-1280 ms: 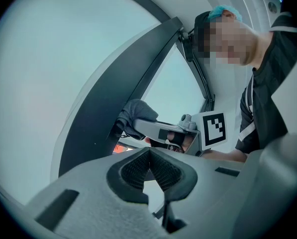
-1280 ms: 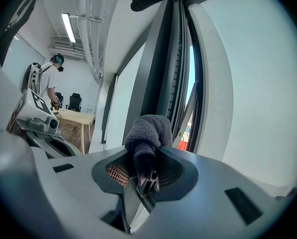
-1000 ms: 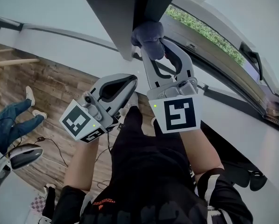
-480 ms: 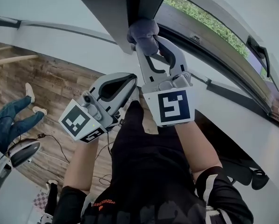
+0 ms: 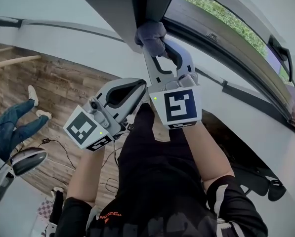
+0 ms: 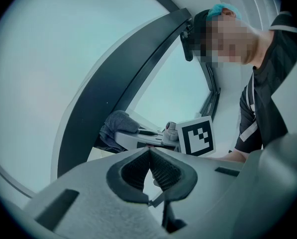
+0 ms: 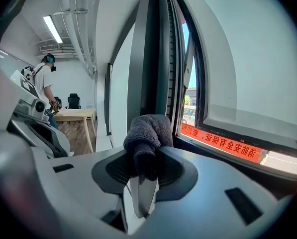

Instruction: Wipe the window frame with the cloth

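The grey cloth was bunched into a wad and pressed against the dark upright member of the window frame, low on that member, near where it met the sill rail running off to the right. The right gripper had its jaws clamped on the cloth: in the right gripper view a dark tail of it hung down between the pads while the rounded bulk stood proud of the jaw tips. So far as a wad has a long axis, it lay along the line of the jaws, with the bulging head pointing away from the person toward the far upright and the tail back toward the gripper body. The left gripper hung lower and to the left, apart from the frame, its jaws brought together with nothing between them. By my reading, the wiping stroke on the upright was the step in hand. The next move would call for sliding the wad along the length of that member while holding pressure into it and a firm clamp, so the cloth neither drags out of the jaws nor lets hard plastic scrape the frame
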{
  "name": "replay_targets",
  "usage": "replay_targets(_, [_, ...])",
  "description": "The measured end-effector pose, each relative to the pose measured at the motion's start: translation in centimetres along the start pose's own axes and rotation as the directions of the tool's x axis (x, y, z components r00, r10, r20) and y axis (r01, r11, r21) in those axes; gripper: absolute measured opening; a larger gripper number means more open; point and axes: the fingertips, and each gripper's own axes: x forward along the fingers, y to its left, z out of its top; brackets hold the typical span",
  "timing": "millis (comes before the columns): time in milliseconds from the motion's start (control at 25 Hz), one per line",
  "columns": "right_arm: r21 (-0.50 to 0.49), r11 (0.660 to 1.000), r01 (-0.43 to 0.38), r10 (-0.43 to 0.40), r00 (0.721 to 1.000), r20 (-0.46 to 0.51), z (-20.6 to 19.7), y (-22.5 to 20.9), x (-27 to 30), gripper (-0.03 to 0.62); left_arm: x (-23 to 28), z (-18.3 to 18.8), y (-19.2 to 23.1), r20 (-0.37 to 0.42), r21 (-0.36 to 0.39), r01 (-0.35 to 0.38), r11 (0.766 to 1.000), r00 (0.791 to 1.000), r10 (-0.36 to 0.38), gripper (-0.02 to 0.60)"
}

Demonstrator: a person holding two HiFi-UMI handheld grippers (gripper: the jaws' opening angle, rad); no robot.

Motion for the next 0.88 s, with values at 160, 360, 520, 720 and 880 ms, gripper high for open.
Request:
replay_targets(160, [0.012, 1.000, 0.000, 0.001, 1.000, -0.003, -0.7, -0.2, 0.3, 0.104, 0.4, -0.5, 0.0, -0.016, 0.001, 0.006, 1.000, 1.000, -0.006, 0.018])
replay_targets(360, [0.004, 1.000, -0.002, 0.002, 1.000, -0.004, -1.5, -0.6, 0.6, 0.104, 1.0, -1.2, -0.3, -0.038, 0.000, 0.016, 1.000, 0.999, -0.016, 0.018])
replay_targets(520, [0.002, 1.000, 0.011, -0.011, 1.000, -0.005, -2.1, -1.4, 0.3, 0.104, 1.9, -1.9, -0.8, -0.057, -0.002, 0.028, 1.000, 0.998, -0.028, 0.018])
replay_targets(720, [0.017, 0.999, 0.036, -0.036, 0.999, -0.010, -2.8, -2.7, -0.5, 0.104, 2.8, -1.9, -1.4, -0.072, 0.006, 0.047, 0.999, 0.996, -0.047, 0.018])
replay_targets(880, [0.025, 0.998, 0.054, -0.053, 0.999, -0.009, -2.9, -3.7, -1.2, 0.104, 3.6, -1.7, -1.9, -0.079, 0.014, 0.064, 0.998, 0.995, -0.063, 0.018])
